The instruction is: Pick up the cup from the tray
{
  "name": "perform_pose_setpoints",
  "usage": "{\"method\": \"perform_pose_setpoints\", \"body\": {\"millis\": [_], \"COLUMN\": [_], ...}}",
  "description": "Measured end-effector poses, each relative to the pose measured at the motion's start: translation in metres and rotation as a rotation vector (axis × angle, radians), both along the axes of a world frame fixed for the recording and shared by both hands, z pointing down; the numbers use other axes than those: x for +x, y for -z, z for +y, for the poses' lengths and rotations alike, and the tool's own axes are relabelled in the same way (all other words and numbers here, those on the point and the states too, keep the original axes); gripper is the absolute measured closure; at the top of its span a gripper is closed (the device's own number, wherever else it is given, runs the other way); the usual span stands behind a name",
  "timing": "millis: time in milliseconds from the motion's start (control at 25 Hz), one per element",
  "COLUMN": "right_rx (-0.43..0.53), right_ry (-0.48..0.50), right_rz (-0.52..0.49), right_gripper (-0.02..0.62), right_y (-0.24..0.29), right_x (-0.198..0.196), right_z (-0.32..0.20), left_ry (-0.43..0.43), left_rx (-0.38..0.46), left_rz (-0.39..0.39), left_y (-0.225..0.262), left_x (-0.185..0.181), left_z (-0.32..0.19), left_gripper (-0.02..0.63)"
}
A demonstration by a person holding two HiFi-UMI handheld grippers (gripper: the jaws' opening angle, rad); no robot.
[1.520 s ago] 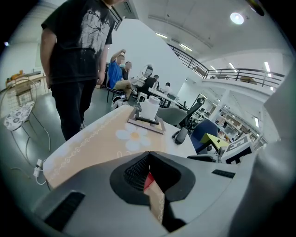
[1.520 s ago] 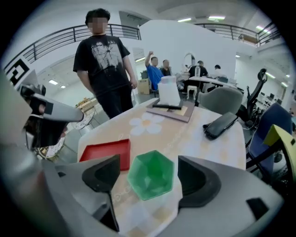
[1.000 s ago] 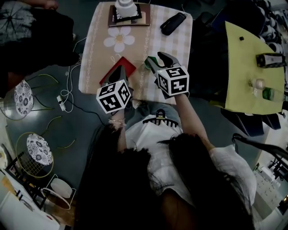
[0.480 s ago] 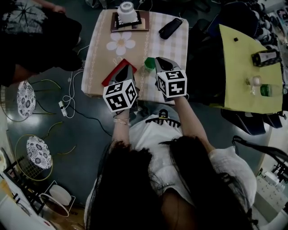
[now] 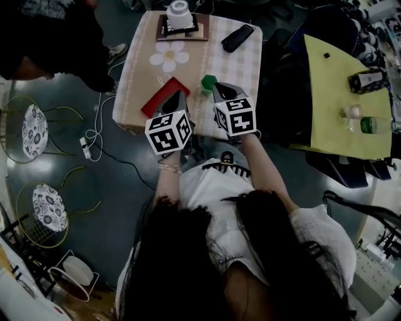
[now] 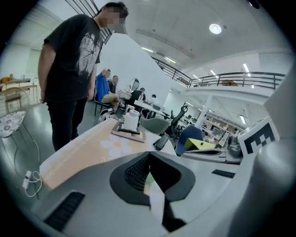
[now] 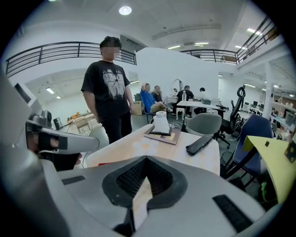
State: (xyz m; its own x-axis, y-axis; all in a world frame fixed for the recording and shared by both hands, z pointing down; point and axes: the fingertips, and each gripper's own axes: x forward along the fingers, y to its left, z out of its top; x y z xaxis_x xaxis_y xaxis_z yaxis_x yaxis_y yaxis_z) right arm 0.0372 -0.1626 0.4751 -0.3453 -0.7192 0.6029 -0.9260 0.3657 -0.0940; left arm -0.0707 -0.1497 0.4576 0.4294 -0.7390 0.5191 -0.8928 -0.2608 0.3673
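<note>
Both claws are hanging shut and empty over the near edge of the surface [image 5: 241,69]. The left claw [image 6: 147,155] is showing its ribbed pads meeting at a point with nothing between them, and the right claw [image 7: 146,158] is showing the same.

The cup [image 5: 178,10] is standing on the tray [image 5: 203,31], well beyond both claws. It is lying straight ahead of the left claw and ahead and somewhat leftward of the right claw, and neither is looking clearly nearer. Its long axis is running upright, so a sideways grip across its round wall is looking like the natural fit, and that would need the jaws parted.

The cup is looking white, smooth and rigid, with a stepped round profile. The tray is lying flat and square, dark in the middle with a wood-toned rim. A black oblong case [image 5: 238,37] is lying to the tray's right. A red flat piece [image 5: 160,95] is lying just beside the left claw, and a small green object [image 5: 208,81] is sitting just ahead of the right claw.
</note>
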Motion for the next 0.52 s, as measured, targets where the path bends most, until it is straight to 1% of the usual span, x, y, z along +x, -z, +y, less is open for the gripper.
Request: {"method": "perform_pose_setpoints", "body": {"millis": [200, 520], "right_rx": [0.0, -0.004], "right_ry": [0.029, 0.03], "right_rz": [-0.002, 0.015], "right_gripper": [0.584, 0.584], "right_y": [0.0, -0.001], "right_x": [-0.007, -0.008], "right_z": [0.007, 0.015], "left_ry": [0.011, 0.005], "left_rx": [0.005, 0.01], "left_rz": [-0.03, -0.041], "left_y": [-0.001, 0.001], "left_x": [-0.004, -0.005], "left_z": [0.007, 0.014], "left_gripper": [0.597, 0.597]}}
